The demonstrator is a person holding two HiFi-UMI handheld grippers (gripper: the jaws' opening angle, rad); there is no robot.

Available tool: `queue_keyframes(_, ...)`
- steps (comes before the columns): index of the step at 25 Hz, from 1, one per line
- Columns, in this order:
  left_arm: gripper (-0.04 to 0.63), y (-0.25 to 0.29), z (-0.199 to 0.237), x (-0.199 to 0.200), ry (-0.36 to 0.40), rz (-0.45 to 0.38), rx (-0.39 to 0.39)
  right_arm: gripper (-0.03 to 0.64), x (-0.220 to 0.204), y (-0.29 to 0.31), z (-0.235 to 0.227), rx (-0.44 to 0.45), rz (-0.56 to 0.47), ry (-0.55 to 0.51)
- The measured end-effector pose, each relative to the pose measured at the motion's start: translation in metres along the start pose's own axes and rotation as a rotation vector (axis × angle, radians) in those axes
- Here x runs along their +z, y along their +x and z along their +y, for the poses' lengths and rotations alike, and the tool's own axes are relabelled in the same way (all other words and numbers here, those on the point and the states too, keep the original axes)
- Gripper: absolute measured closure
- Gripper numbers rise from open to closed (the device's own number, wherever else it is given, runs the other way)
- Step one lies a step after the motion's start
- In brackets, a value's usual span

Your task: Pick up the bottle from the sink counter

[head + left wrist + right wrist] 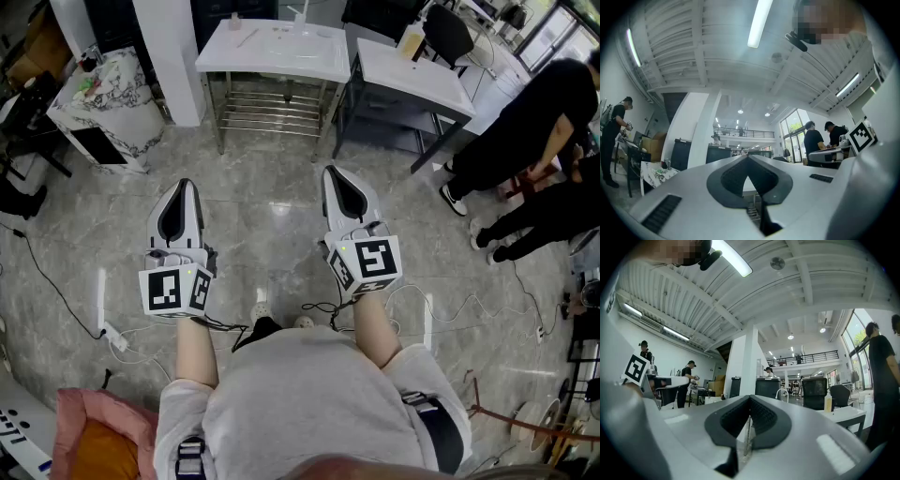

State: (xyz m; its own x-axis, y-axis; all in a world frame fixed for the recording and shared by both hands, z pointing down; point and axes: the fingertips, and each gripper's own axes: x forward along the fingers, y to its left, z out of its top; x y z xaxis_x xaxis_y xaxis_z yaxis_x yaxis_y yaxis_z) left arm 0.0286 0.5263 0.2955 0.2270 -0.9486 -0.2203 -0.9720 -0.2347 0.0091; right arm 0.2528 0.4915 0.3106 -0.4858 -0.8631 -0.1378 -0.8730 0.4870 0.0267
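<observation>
Two grippers are held out side by side over the grey stone floor (pixel 272 220), well short of the furniture. Left gripper (pixel 185 185): jaws pressed together, nothing between them. Right gripper (pixel 334 172): likewise closed and empty. Bottle (pixel 411 37), yellowish, stands upright near the far edge of a white table (pixel 427 82), just beside the white sink counter (pixel 272 54), well apart from both grippers. People in black (pixel 525 131) stand at the right

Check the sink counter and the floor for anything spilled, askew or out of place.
Nothing looks spilled or tipped, and the sink counter looks orderly. The only untidy spot is the floor, where loose cables and a power strip lie in the walking space.
</observation>
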Motion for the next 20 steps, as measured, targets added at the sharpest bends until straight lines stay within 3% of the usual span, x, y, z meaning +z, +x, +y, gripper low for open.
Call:
queue_keyframes(9,0.588,0.001,-0.015,0.004,0.007,0.002,-0.029,0.606,0.003,-0.007,-0.005,-0.006,-0.012,0.003)
queue_keyframes(20,0.588,0.018,0.008,-0.001,0.004,-0.009,-0.042,0.606,0.0,0.017,-0.003,-0.028,-0.03,0.023)
